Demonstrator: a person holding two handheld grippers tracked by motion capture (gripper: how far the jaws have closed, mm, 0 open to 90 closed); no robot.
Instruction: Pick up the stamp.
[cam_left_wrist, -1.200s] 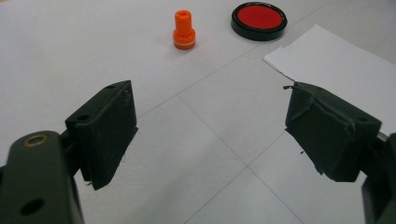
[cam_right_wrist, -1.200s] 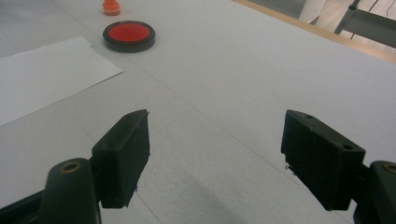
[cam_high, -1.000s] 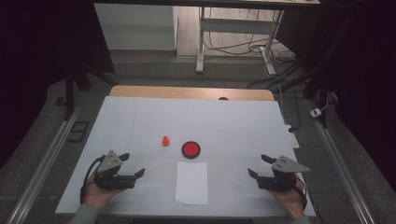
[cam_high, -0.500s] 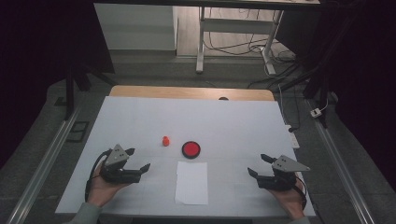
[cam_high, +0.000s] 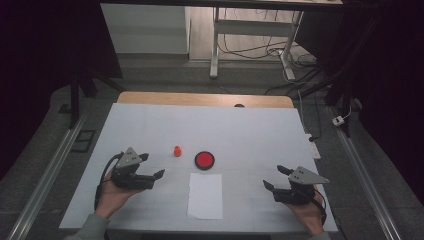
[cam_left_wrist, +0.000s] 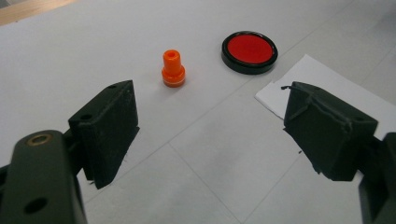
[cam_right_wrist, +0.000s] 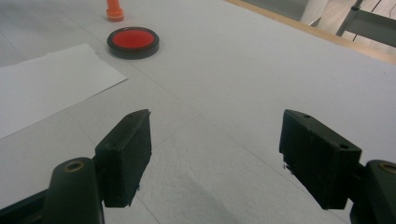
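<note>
Stamp (cam_high: 177, 150), small and orange, stands upright on the white table cover (cam_high: 250, 130), just left of the round red ink pad (cam_high: 204, 160) and apart from it. The left gripper (cam_high: 152, 176) points toward the stamp with its jaws spread wide and nothing between them; in the left gripper view the stamp (cam_left_wrist: 173, 68) lies ahead, nearer the left jaw's line than the middle, which suggests an approach not yet centred. The right gripper (cam_high: 273, 177) rests low near the table's right front, jaws likewise wide apart and empty, probably waiting its turn. A sheet of white paper (cam_high: 205, 195) lies flat in front of the ink pad, between the two grippers (a sensible place for an imprint, within reach of either hand). The stamp has a narrow neck with a hollow top above a broader ribbed collar and a pale base ring; the ink pad (cam_left_wrist: 249, 52) is a shallow black dish with a red face, lid off
</note>
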